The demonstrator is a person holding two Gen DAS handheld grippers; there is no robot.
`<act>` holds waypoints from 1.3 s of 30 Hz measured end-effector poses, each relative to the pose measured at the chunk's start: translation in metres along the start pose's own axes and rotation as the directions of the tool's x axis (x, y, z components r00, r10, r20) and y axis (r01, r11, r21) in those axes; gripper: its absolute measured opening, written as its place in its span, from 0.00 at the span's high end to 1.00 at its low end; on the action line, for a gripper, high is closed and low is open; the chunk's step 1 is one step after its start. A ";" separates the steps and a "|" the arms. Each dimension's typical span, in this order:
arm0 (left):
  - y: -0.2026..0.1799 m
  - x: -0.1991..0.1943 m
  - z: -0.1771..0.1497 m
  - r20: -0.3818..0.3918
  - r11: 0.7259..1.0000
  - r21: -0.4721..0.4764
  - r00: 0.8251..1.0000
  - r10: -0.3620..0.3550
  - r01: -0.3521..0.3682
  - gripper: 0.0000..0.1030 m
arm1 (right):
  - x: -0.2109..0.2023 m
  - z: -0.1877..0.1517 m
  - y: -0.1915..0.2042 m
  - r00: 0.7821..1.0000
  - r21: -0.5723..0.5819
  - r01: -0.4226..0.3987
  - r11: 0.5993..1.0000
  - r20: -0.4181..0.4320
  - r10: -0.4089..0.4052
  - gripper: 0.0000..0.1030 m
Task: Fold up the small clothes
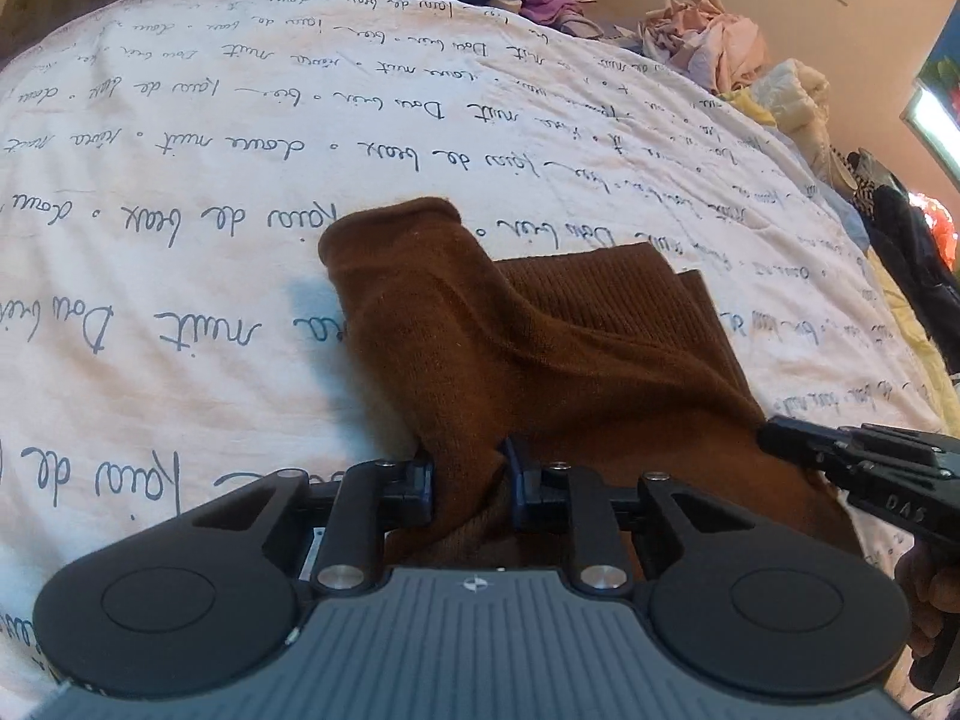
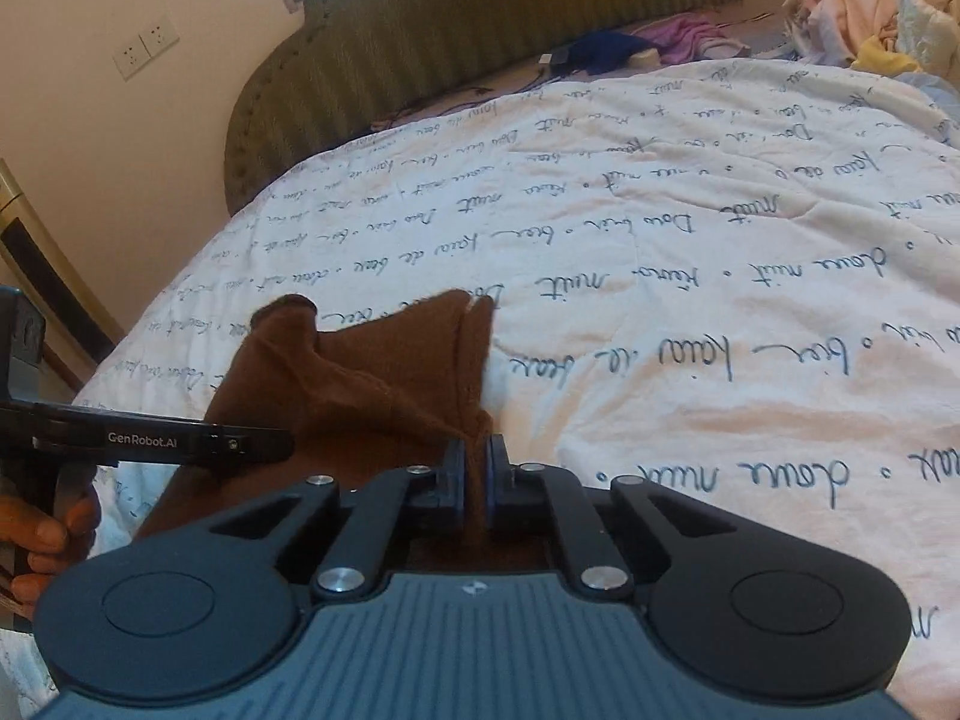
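A small brown knit garment lies on a white quilt with handwriting print. My left gripper is shut on a bunched fold of its near edge, the cloth filling the gap between the pads. In the right wrist view the same brown garment is pinched at its right corner by my right gripper, whose pads are almost together on the cloth. The right gripper's black body shows at the right of the left wrist view; the left gripper's body and a hand show at the left of the right wrist view.
A heap of pale clothes and yellow bedding lie at the quilt's far right. Purple and blue garments and cables rest by the green padded headboard. Dark clothes hang off the right side.
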State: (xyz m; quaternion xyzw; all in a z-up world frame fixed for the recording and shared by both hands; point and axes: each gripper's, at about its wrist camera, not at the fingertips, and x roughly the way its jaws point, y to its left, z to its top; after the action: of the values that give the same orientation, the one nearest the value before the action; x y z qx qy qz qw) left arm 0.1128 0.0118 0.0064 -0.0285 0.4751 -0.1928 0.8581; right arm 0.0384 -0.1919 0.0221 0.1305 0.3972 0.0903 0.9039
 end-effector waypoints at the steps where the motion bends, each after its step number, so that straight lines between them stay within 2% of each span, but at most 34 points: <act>1: 0.003 -0.003 -0.001 0.008 1.000 -0.012 1.000 -0.008 0.008 0.59 | 0.006 -0.006 0.002 1.000 -0.043 0.024 0.999 -0.018 -0.025 0.96; 2: 0.006 -0.008 -0.003 0.007 0.999 -0.033 1.000 -0.007 0.007 0.37 | 0.002 -0.010 -0.001 1.000 -0.035 0.015 0.999 0.016 -0.014 0.95; 4: 0.009 -0.030 -0.012 0.045 0.999 -0.050 0.999 -0.016 0.018 0.08 | -0.017 -0.013 -0.010 0.999 0.071 -0.005 0.997 0.041 0.002 0.92; 6: 0.007 -0.057 -0.029 0.078 0.999 -0.014 0.996 -0.032 0.033 0.05 | -0.043 -0.022 -0.015 0.997 0.112 -0.067 0.991 0.057 0.060 0.90; 7: 0.009 -0.069 -0.040 0.075 0.998 -0.021 0.996 -0.053 0.054 0.04 | -0.056 -0.030 -0.017 0.993 0.136 -0.105 0.985 0.067 0.096 0.89; 8: 0.013 -0.077 -0.052 0.074 0.995 -0.058 0.994 -0.079 0.083 0.01 | -0.066 -0.040 -0.019 0.991 0.158 -0.128 0.979 0.065 0.119 0.83; 9: 0.016 -0.081 -0.061 0.063 0.991 -0.083 0.993 -0.100 0.105 0.01 | -0.073 -0.048 -0.019 0.990 0.155 -0.140 0.978 0.053 0.133 0.67; 10: 0.018 -0.083 -0.070 0.046 0.987 -0.098 0.991 -0.125 0.129 0.01 | -0.078 -0.056 -0.020 0.987 0.165 -0.156 0.974 0.057 0.148 0.57; 11: 0.017 -0.083 -0.078 0.040 0.984 -0.113 0.991 -0.131 0.135 0.01 | -0.082 -0.064 -0.022 0.983 0.199 -0.179 0.964 0.071 0.168 0.34; 12: 0.017 -0.083 -0.084 0.034 0.984 -0.124 0.991 -0.127 0.130 0.01 | -0.084 -0.071 -0.023 0.976 0.241 -0.216 0.946 0.081 0.202 0.20; 13: 0.014 -0.081 -0.090 0.022 0.981 -0.131 0.990 -0.139 0.141 0.01 | -0.083 -0.075 -0.024 0.968 0.264 -0.250 0.932 0.074 0.239 0.19; 15: 0.010 -0.076 -0.096 0.001 0.973 -0.148 0.984 -0.177 0.175 0.01 | -0.079 -0.078 -0.021 0.955 0.295 -0.296 0.909 0.058 0.292 0.19; 18: 0.005 -0.066 -0.099 -0.014 0.960 -0.182 0.976 -0.218 0.211 0.03 | -0.064 -0.086 -0.015 0.945 0.360 -0.310 0.880 0.012 0.328 0.20; 19: 0.003 -0.065 -0.100 -0.009 0.962 -0.174 0.977 -0.215 0.210 0.12 | -0.059 -0.090 -0.011 0.942 0.361 -0.315 0.878 0.004 0.336 0.21; 20: 0.002 -0.062 -0.100 -0.017 0.964 -0.171 0.978 -0.208 0.202 0.33 | -0.056 -0.093 -0.006 0.942 0.353 -0.317 0.880 0.007 0.336 0.25; 21: 0.000 -0.063 -0.101 -0.018 0.969 -0.169 0.982 -0.185 0.180 0.38 | -0.052 -0.097 -0.002 0.941 0.344 -0.320 0.883 0.006 0.338 0.45; 22: 0.001 -0.064 -0.100 -0.027 0.969 -0.169 0.982 -0.185 0.178 0.56 | -0.047 -0.100 0.001 0.938 0.343 -0.324 0.882 -0.006 0.347 0.61; 23: 0.004 -0.063 -0.100 -0.044 0.962 -0.196 0.979 -0.201 0.189 0.67 | -0.043 -0.104 0.003 0.939 0.352 -0.321 0.879 -0.006 0.345 0.74; 25: 0.010 -0.065 -0.099 -0.053 0.954 -0.224 0.975 -0.216 0.200 0.75 | -0.044 -0.107 0.009 0.942 0.330 -0.322 0.888 0.012 0.337 0.79; 27: 0.010 -0.072 -0.099 -0.046 0.957 -0.209 0.975 -0.216 0.202 0.78 | -0.050 -0.106 0.010 0.942 0.335 -0.325 0.884 0.026 0.336 0.82; 31: 0.002 -0.087 -0.101 -0.031 0.962 -0.192 0.979 -0.203 0.193 0.81 | -0.068 -0.097 0.024 0.942 0.271 -0.334 0.903 0.062 0.330 0.84; 34: 0.003 -0.103 -0.107 -0.045 0.956 -0.198 0.972 -0.231 0.218 0.81 | -0.083 -0.097 0.030 0.941 0.257 -0.337 0.906 0.068 0.331 0.84; 36: 0.004 -0.111 -0.121 -0.050 0.954 -0.196 0.970 -0.240 0.226 0.81 | -0.091 -0.105 0.031 0.935 0.259 -0.354 0.899 0.065 0.350 0.84; 38: 0.006 -0.107 -0.139 -0.074 0.956 -0.189 0.968 -0.240 0.223 0.76 | -0.091 -0.119 0.037 0.942 0.246 -0.330 0.911 0.032 0.333 0.84; 39: 0.007 -0.103 -0.146 -0.079 0.964 -0.166 0.972 -0.223 0.208 0.72 | -0.086 -0.126 0.039 0.949 0.239 -0.308 0.921 0.005 0.316 0.77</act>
State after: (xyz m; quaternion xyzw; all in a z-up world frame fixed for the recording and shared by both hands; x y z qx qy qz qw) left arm -0.0548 0.0746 0.0073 -0.1378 0.5238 -0.2484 0.8031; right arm -0.1145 -0.1572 0.0119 0.2971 0.3944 0.1871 0.8492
